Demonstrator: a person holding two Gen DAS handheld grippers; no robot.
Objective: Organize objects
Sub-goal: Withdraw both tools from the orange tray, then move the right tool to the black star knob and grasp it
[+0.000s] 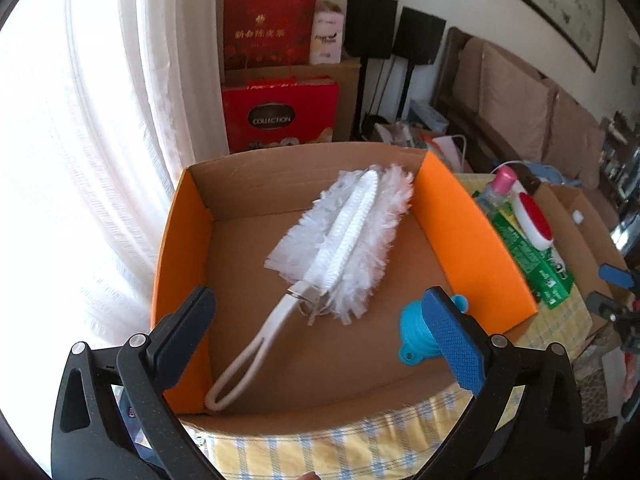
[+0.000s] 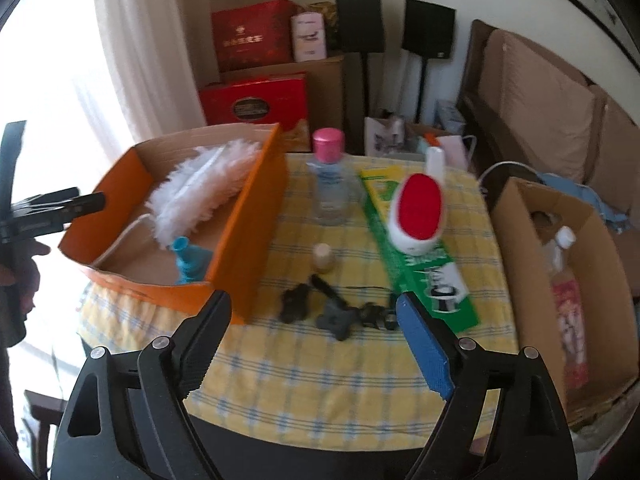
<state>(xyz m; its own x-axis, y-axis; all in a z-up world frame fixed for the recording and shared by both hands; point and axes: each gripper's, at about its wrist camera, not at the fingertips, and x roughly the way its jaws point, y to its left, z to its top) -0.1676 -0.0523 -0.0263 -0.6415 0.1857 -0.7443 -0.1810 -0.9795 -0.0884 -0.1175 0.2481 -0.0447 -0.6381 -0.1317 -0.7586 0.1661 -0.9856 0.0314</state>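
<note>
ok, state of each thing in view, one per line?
orange box: open-topped, on the table
duster: lying flat in the box
blue funnel: in the box, beside the duster
left tongs: open, empty, over the box
right tongs: open, empty
clear bottle: upright, pink cap on
lint brush: resting on the green carton
small jar: upright on the cloth
cardboard box: open, bottle inside

1. The box is orange outside and brown inside.
2. The duster is white and fluffy.
3. The funnel is light blue.
4. The cloth on the surface has yellow, white and blue checks.
5. The bottle is clear with a pink cap.
6. The brush is red and white.
7. The long pack is green.
</note>
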